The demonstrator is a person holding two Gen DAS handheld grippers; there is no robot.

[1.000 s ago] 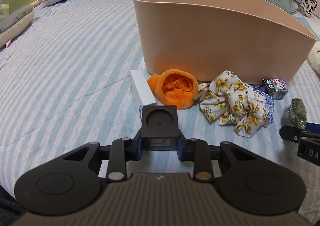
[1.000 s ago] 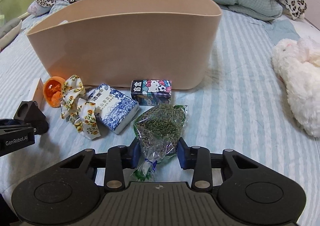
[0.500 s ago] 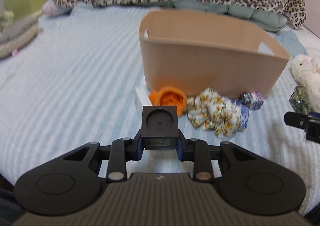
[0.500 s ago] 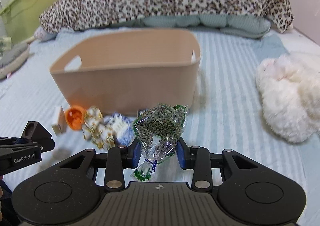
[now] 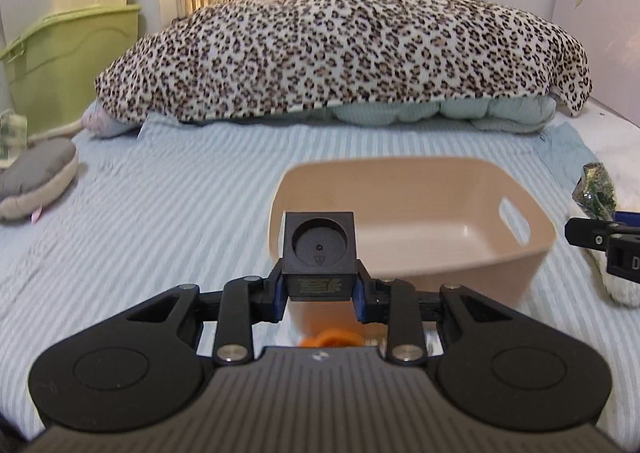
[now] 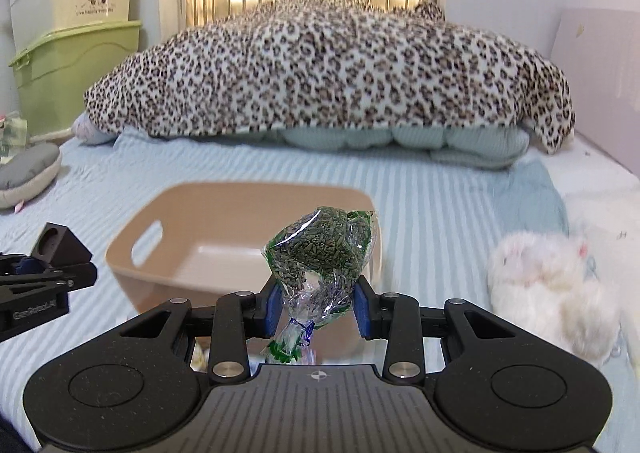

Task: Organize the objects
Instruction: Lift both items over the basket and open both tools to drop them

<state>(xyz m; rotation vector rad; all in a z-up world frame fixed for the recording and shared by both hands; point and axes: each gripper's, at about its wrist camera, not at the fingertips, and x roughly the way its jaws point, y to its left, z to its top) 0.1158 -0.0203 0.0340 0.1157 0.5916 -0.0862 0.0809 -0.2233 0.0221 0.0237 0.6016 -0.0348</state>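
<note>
My left gripper (image 5: 319, 289) is shut on a black cube (image 5: 319, 253) with a round recess, held above the near rim of the beige bin (image 5: 536, 253). My right gripper (image 6: 316, 303) is shut on a clear bag of green pellets (image 6: 320, 253), held above the near edge of the same bin (image 6: 160, 281). The bin looks empty inside. The cube (image 6: 56, 247) shows at the left of the right wrist view, and the bag (image 5: 596, 189) at the right of the left wrist view. An orange item (image 5: 330, 337) peeks out below the left gripper.
The bin sits on a striped blue bed sheet (image 5: 160, 213). A leopard-print blanket (image 5: 340, 53) lies at the head of the bed. A white plush toy (image 6: 552, 285) lies right of the bin. A grey cushion (image 5: 36, 181) and green storage boxes (image 6: 72, 73) are at the left.
Both grippers have risen from the sheet with their objects and now look down into the bin. The loose items in front of the bin have dropped out of sight.
</note>
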